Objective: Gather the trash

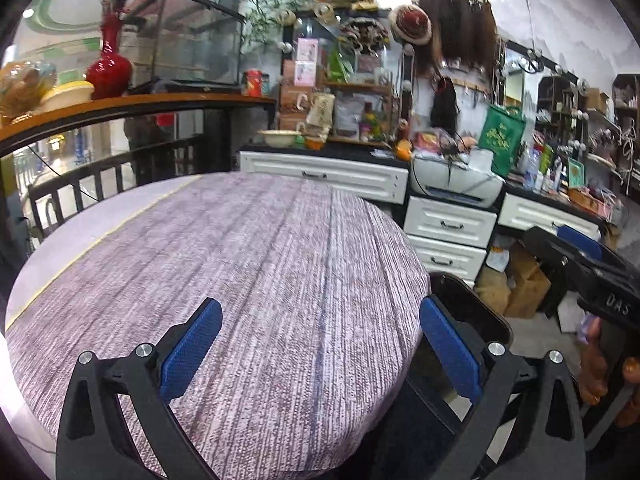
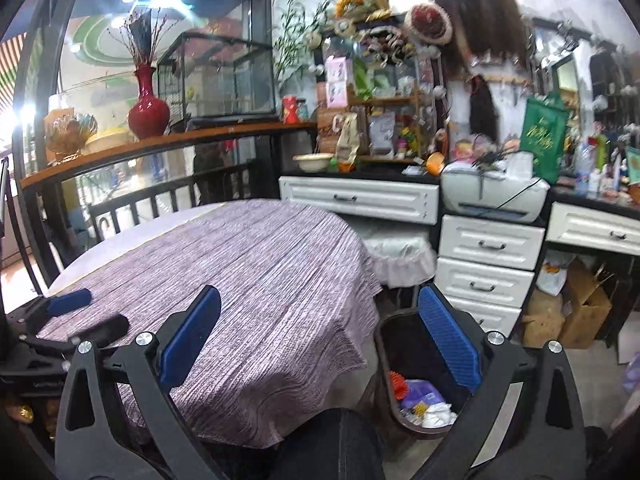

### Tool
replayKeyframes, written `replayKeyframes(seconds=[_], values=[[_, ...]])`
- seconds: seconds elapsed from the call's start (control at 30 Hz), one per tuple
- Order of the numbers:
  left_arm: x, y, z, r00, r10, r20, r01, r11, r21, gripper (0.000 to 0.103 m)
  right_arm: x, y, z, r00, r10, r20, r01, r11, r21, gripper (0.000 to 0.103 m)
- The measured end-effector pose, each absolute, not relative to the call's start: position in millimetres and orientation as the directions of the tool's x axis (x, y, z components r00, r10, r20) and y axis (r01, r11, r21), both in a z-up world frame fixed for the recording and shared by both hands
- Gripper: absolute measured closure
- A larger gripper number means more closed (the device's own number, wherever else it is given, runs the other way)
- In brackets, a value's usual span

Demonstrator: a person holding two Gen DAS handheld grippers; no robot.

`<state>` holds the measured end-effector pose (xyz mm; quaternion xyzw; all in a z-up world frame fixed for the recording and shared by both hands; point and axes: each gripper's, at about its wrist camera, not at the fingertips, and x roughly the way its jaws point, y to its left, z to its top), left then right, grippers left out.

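Note:
My left gripper (image 1: pixel 320 320) is open and empty above the near part of a round table with a purple woven cloth (image 1: pixel 240 264). My right gripper (image 2: pixel 320 320) is open and empty over the table's right edge and a dark trash bin (image 2: pixel 390 380) on the floor. The bin holds trash (image 2: pixel 424 402): white crumpled paper, a purple wrapper and an orange piece. The bin's rim (image 1: pixel 472 296) also shows in the left wrist view. The right gripper appears at the right edge of the left wrist view (image 1: pixel 576 256), and the left gripper at the left edge of the right wrist view (image 2: pixel 80 312).
White drawer cabinets (image 2: pixel 488 248) with a cluttered counter and a printer (image 2: pixel 496 192) stand behind the table. A white-lined basket (image 2: pixel 400 256) sits beside the table. Cardboard boxes (image 2: pixel 580 308) lie on the floor at right. A railing shelf with a red vase (image 2: pixel 148 108) runs behind left.

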<state>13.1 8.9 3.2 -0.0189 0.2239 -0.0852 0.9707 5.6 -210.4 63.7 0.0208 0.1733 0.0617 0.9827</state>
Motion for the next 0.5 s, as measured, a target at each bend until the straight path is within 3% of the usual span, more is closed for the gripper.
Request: replayKeyframes(seconds=[0.1,0.23,0.4,0.5], values=[[9.6,9.2,6.0,0.895,-0.19,-0.403,0.173,0.982,-0.077,0.005,-4.4,-208.1,57.5,0.937,0.135,-0.323,-0.123,0.991,0.055,0.006],[5.0,7.2,5.7,0.918,-0.171,-0.358,0.166,0.985,-0.044,0.005,-19.9,-203.4,48.8,0.962,0.138,-0.236,-0.142,0.99,0.001,0.006],[0.9,4.8,2.3,0.929,-0.158,-0.335,0.159,0.987,-0.023,0.005,-18.4,-212.0,46.3,0.955,0.196,-0.224,-0.188,0.98,0.059,0.006],[1.0,4.0,1.8,0.935,-0.127,-0.33,0.129,0.991,-0.016,0.005,-15.9,-211.5,46.4,0.963,0.158,-0.22,-0.156,0.987,0.024,0.006]])
